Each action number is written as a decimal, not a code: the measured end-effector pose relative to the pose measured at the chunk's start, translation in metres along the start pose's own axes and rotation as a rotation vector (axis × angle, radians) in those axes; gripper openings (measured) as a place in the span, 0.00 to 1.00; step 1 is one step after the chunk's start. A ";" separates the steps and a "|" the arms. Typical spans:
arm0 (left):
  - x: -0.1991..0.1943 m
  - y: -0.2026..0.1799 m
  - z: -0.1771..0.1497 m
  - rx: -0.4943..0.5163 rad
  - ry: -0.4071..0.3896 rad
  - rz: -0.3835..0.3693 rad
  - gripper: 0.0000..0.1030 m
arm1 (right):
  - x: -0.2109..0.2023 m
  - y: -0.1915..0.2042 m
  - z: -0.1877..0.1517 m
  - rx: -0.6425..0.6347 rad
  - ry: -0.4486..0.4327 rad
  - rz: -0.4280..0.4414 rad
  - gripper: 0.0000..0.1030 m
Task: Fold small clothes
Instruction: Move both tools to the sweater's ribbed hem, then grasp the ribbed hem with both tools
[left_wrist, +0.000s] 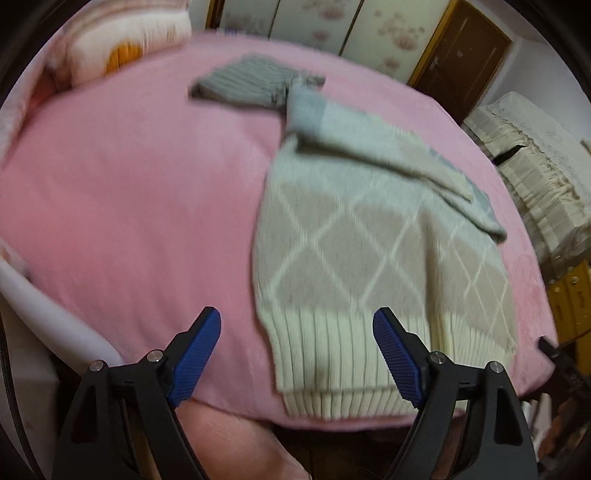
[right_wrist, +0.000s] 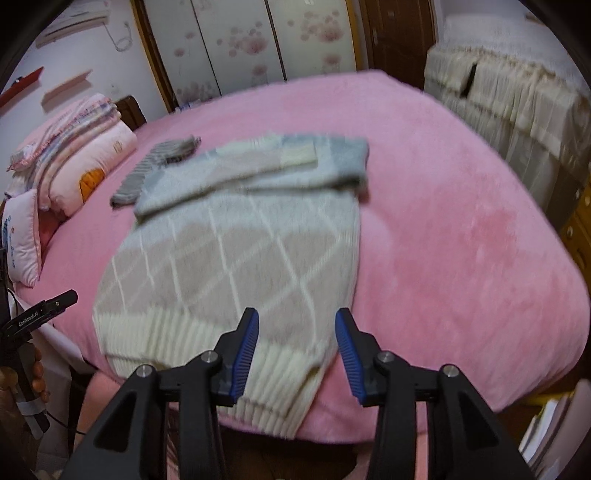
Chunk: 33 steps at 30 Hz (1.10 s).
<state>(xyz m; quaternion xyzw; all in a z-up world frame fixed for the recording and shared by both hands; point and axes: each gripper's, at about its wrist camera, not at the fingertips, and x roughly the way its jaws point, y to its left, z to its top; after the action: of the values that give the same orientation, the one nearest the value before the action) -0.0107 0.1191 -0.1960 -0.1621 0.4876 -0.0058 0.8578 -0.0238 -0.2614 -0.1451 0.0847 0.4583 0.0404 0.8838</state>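
The sweater (right_wrist: 229, 251) lies flat on the bed (right_wrist: 443, 240), its ribbed hem (right_wrist: 207, 354) at the near edge and its collar end farthest away. Both sleeves look already laid across the chest — one pale sleeve (right_wrist: 251, 166) crosses the upper body, and a grey ribbed cuff (right_wrist: 155, 166) sticks out past the left side.

The left gripper (left_wrist: 297, 354) hovers over the hem's left corner with its jaws spread wide and nothing between them. The right gripper (right_wrist: 297, 354) hangs over the hem's right part, its jaws also apart and empty, though set narrower.

The step in hand seems to be taking the hem to fold the body upward. To do it well, each gripper should pinch both layers of the rib at its own corner, lift together and level, then carry the hem toward the collar so the edges line up — and the stray cuff may want tucking in first, or it will poke out of the finished fold.

The bed carries a soft pink blanket, which may drag on the knit. Folded quilts (right_wrist: 85, 162) sit at the left, floral wardrobe doors (right_wrist: 258, 44) stand behind, and a cream covered piece of furniture (right_wrist: 517, 103) stands at the right.
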 end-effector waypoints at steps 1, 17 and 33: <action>0.006 0.005 -0.005 -0.017 0.019 -0.017 0.81 | 0.007 -0.001 -0.007 0.008 0.024 0.000 0.42; 0.069 0.025 -0.042 -0.161 0.152 -0.219 0.64 | 0.048 -0.013 -0.040 0.120 0.167 0.077 0.42; 0.073 0.003 -0.034 -0.201 0.221 -0.180 0.38 | 0.062 0.003 -0.039 0.057 0.173 0.087 0.10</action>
<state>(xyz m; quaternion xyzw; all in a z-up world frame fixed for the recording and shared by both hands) -0.0010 0.1007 -0.2739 -0.2885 0.5606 -0.0513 0.7745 -0.0199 -0.2449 -0.2164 0.1259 0.5296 0.0730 0.8356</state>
